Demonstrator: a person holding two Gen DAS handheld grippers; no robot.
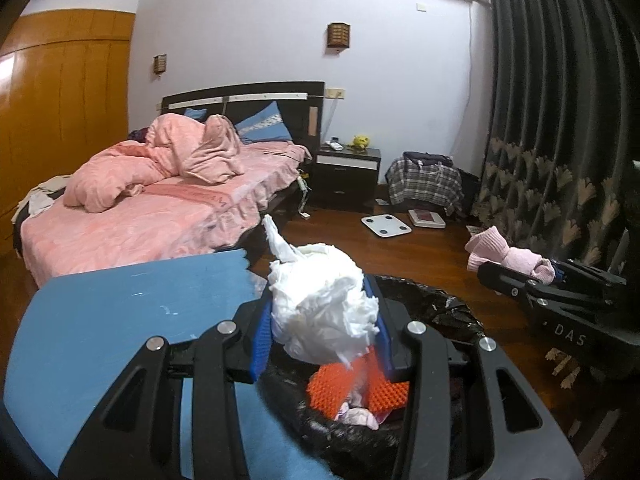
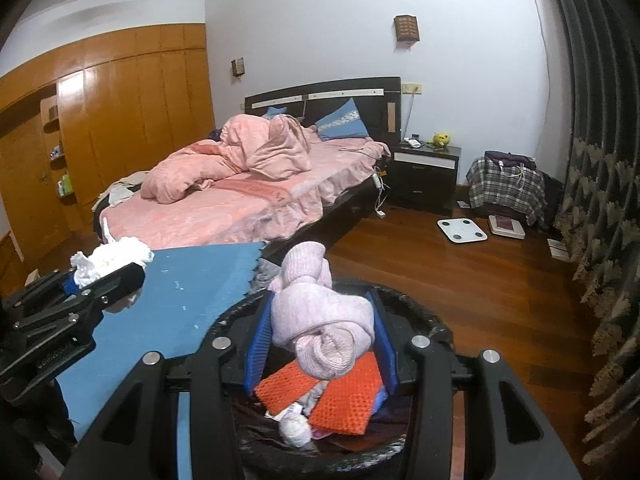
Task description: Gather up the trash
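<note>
Trash is in both grips: the left hand-held gripper is clamped on a crumpled white tissue wad, and the right hand-held gripper is clamped on a knotted pink knit bundle, possibly socks. Both hang over the black-lined bin, which stands on the wood floor just beside a blue mat. Inside the bin lie orange textured pieces and a small white ball, so some collecting looks done. I judge the step in hand to be the carry-and-drop, with both loads already above the bin's mouth. The next move calls for spreading each pair of jaws so the loads fall inside the rim. The tissue's loose tail could catch on a pad, and the bundle sits near the rim's far side, so a small pull inward may help before release.
</note>
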